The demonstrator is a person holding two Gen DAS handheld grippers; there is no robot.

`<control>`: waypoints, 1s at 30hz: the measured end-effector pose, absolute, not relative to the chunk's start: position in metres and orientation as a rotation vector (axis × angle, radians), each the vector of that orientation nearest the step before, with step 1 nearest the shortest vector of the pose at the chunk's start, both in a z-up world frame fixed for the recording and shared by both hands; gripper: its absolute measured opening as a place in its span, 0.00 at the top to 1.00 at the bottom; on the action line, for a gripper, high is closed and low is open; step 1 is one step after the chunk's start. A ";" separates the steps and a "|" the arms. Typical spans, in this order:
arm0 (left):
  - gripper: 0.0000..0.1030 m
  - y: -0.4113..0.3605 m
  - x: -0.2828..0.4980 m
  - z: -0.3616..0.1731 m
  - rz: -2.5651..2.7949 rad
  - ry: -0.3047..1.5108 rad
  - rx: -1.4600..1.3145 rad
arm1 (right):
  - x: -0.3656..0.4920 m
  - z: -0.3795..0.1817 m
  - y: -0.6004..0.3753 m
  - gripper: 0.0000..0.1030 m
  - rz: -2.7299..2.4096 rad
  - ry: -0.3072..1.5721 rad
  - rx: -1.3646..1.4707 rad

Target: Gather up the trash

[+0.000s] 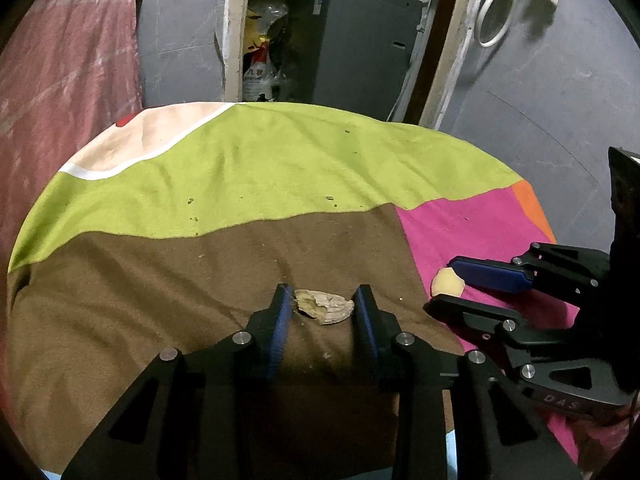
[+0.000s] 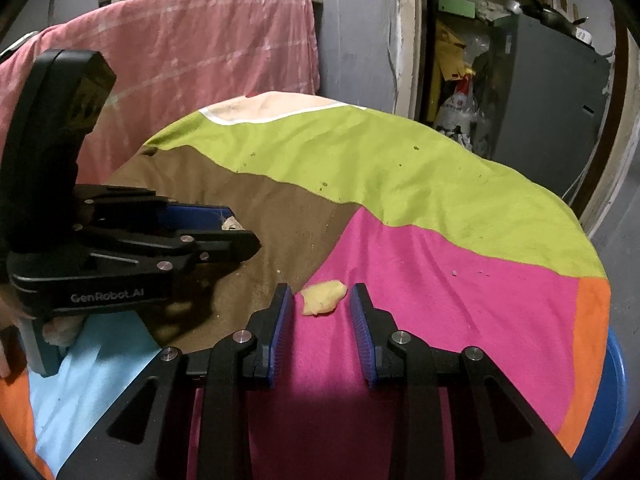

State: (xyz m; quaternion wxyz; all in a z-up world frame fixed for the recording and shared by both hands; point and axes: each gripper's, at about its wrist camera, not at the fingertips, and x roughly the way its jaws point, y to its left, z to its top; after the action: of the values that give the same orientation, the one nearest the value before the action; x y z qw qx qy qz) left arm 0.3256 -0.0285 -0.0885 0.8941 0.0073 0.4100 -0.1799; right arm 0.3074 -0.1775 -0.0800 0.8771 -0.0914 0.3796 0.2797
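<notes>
1. Brown, green, pink and orange cloth (image 1: 248, 168) spread over a round table, filling the middle of both views; pale peach patch at the upper left of the left wrist view.
2. Crumpled beige scrap (image 1: 325, 306) lying on the brown patch, lower centre of the left wrist view.
3. Left gripper (image 1: 323, 307) with blue-padded fingers (image 1: 280, 320) spread, one on each side of the beige scrap; left pad right at the scrap's edge (contact hard to judge), right pad just beside it.
4. Same left gripper (image 2: 236, 232) seen from the side at mid left of the right wrist view, a bit of the beige scrap (image 2: 232, 224) peeking out between its fingertips.
5. Pale yellow peel piece (image 2: 323, 298) on the pink patch, lower centre of the right wrist view, close to the brown-pink seam.
6. Right gripper (image 2: 323, 300) spread as well, fingers (image 2: 362, 320) flanking the yellow piece with small gaps either side, not pinching.
7. In the left wrist view, right gripper (image 1: 444, 288) entering from the right edge, the yellow piece (image 1: 447, 283) between its tips.
8. Small crumbs (image 1: 191, 201) scattered over the green part.
9. Pink-red cloth (image 2: 192, 52) draped behind the table at upper left of the right wrist view; grey cabinet (image 1: 352, 40) in a doorway at top centre of the left wrist view.
</notes>
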 end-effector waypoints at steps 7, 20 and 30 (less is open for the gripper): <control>0.76 -0.029 0.323 -0.087 -0.368 0.842 0.026 | 0.304 -0.081 -0.178 0.80 0.572 0.787 -0.206; 0.76 -0.020 0.306 -0.077 -0.336 0.801 -0.020 | 0.277 -0.074 -0.180 0.92 0.577 0.659 -0.223; 0.76 -0.016 0.305 -0.076 -0.327 0.804 -0.052 | 0.281 -0.079 -0.181 0.92 0.614 0.720 -0.175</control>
State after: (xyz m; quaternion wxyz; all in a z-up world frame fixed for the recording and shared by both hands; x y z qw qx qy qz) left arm 0.3051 -0.0156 -0.0760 0.9070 -0.0253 0.3894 -0.1585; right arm 0.2808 -0.1809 -0.0788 0.8864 -0.0842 0.3463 0.2953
